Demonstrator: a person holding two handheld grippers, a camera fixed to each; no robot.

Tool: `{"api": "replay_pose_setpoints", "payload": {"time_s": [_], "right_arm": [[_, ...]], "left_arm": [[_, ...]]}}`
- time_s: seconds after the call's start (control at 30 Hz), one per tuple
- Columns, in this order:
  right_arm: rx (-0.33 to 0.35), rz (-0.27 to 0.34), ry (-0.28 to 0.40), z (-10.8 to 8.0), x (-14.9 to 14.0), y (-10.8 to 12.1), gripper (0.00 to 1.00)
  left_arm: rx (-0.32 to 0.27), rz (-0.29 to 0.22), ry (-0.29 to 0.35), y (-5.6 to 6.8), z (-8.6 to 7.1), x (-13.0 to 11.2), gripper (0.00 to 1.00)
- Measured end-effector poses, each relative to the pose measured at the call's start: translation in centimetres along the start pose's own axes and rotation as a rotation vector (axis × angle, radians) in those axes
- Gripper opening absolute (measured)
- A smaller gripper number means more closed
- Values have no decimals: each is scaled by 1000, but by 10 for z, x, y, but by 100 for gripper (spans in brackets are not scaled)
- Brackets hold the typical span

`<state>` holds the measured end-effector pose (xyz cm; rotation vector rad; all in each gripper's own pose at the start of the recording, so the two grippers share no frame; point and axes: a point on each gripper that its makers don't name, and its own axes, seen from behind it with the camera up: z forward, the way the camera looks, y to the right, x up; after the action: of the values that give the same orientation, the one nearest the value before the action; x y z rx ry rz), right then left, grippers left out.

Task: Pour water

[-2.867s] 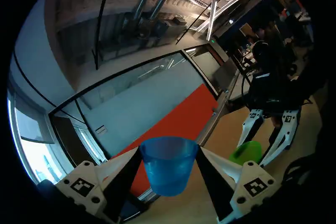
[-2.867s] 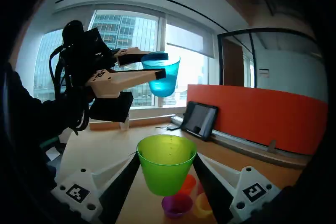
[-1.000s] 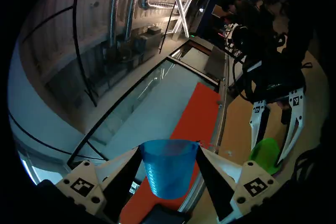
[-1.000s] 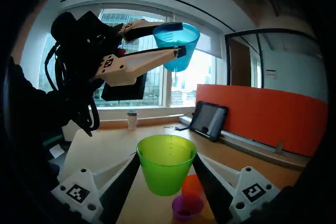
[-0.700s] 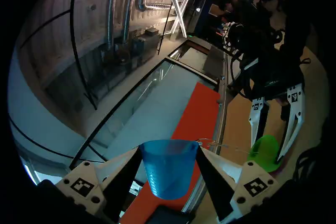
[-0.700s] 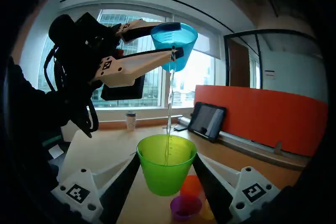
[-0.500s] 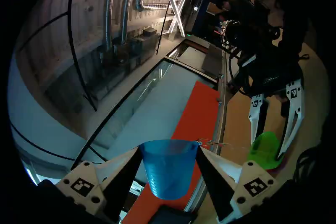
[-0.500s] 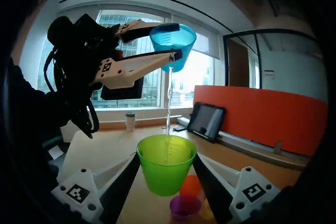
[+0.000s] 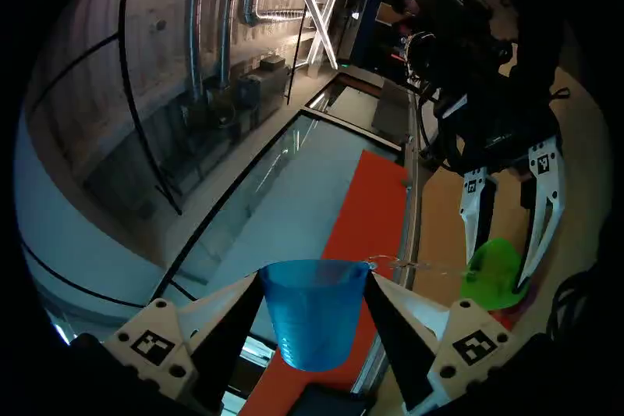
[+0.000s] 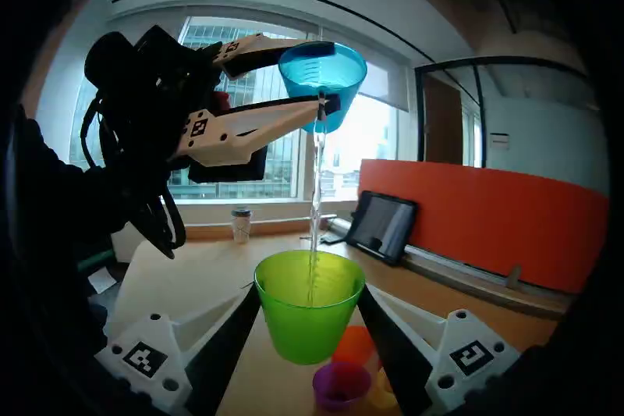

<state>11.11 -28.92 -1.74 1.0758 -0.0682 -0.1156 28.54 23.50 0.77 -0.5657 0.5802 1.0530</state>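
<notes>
Water (image 10: 315, 197) streams from tilted blue cup (image 10: 322, 72), clamped in left gripper (image 9: 313, 291) up high, into green cup (image 10: 310, 322) gripped by right gripper (image 10: 309, 295) below. Pouring under way; next: hold stream centred, then level blue cup.

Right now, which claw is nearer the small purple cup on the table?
Right. The right claw, holding the green cup, sits just above the purple cup; the left claw, tipping the blue cup, is far higher up.
</notes>
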Motion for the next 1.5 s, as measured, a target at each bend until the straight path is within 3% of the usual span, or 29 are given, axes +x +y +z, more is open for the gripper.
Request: {"api": "replay_pose_setpoints", "payload": {"time_s": [0.37,1.5], "right_arm": [[-4,-6,5,-1,1,0,90],[-11,-10,15,-2,1,2,89]], "left_arm": [[6,44,5,-5,-3,5,88],[-11,225,16,1,-1,22,88]]}}
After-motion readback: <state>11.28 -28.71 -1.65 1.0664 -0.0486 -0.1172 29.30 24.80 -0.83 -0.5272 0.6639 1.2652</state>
